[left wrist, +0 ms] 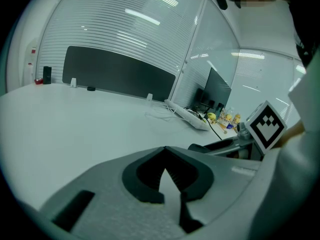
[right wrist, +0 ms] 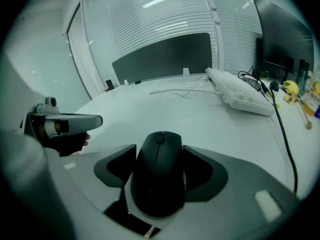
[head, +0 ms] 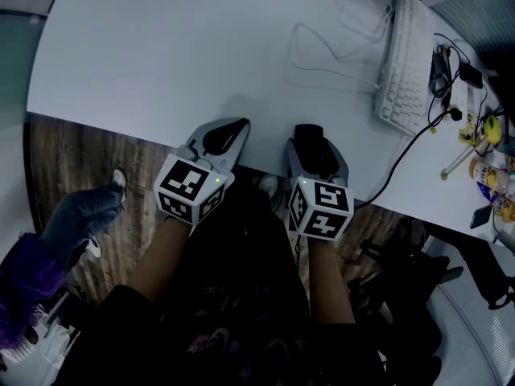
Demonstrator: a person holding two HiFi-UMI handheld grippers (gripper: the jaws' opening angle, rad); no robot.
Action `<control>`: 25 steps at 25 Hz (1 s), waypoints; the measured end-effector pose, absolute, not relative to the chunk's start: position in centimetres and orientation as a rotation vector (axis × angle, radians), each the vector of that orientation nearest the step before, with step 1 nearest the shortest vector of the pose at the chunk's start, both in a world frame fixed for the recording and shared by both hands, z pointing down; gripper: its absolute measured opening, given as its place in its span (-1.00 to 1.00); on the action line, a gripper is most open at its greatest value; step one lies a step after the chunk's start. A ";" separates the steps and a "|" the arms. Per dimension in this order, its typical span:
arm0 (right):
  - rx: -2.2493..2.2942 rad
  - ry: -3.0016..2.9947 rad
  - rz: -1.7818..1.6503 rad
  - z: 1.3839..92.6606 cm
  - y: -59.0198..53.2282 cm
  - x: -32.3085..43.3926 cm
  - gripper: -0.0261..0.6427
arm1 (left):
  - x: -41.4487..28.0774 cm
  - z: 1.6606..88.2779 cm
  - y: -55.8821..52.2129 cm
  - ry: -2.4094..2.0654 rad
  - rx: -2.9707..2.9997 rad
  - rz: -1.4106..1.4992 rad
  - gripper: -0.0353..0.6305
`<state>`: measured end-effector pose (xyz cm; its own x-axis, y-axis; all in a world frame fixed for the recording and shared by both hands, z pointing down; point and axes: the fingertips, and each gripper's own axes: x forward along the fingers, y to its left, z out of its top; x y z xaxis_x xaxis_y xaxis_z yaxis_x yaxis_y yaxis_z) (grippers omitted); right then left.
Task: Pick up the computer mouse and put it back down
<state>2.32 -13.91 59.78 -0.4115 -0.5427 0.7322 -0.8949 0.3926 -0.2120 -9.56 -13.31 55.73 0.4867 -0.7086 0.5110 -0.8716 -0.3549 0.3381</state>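
The table [head: 201, 47] is plain white, and off its near edge the floor [head: 72, 159] shows brown wood grain. On the table, the computer mouse [right wrist: 159, 184] is matt black. The right gripper [right wrist: 159, 169] is pale grey with black fingers [right wrist: 205, 171]. Its cube [head: 320, 207] bears black square markers on white. The keyboard [head: 406, 63] is white and the cable [head: 402, 155] black.

Ahead of your left gripper [head: 221, 135]: bare desk [head: 161, 47] — open.
Far right: keyboard [head: 406, 59], cables [head: 440, 71], seemingly bottles [head: 485, 171] — they block you.

Dim, blue-tinted frames: ceiling strip lights [left wrist: 142, 16] glare overhead, fisheye bends both gripper views' vignetted edges, and soft shadows cross the white table [head: 161, 55].
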 end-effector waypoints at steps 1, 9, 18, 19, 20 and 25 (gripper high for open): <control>1.226 -2.089 0.812 59.8 -13.9 2.3 -0.02 | -9.6 55.7 -13.4 -1.299 2.162 0.372 -0.89; 1.220 -2.101 0.797 59.6 -13.9 2.3 -0.01 | -9.3 55.4 -13.4 -1.301 2.166 0.369 -0.89; 1.237 -2.145 0.785 58.1 -13.9 2.5 0.05 | -9.3 54.6 -13.4 -1.319 2.174 0.358 -0.89; 1.249 -2.157 0.773 57.6 -14.1 2.6 0.01 | -9.4 54.4 -13.5 -1.323 2.177 0.354 -0.89; 1.261 -2.168 0.761 57.1 -14.2 2.7 -0.03 | -9.3 54.2 -13.5 -1.327 2.180 0.351 -0.89; 1.312 -2.199 0.693 54.9 -14.3 3.4 -0.27 | -8.8 53.0 -13.0 -1.333 2.199 0.343 -0.89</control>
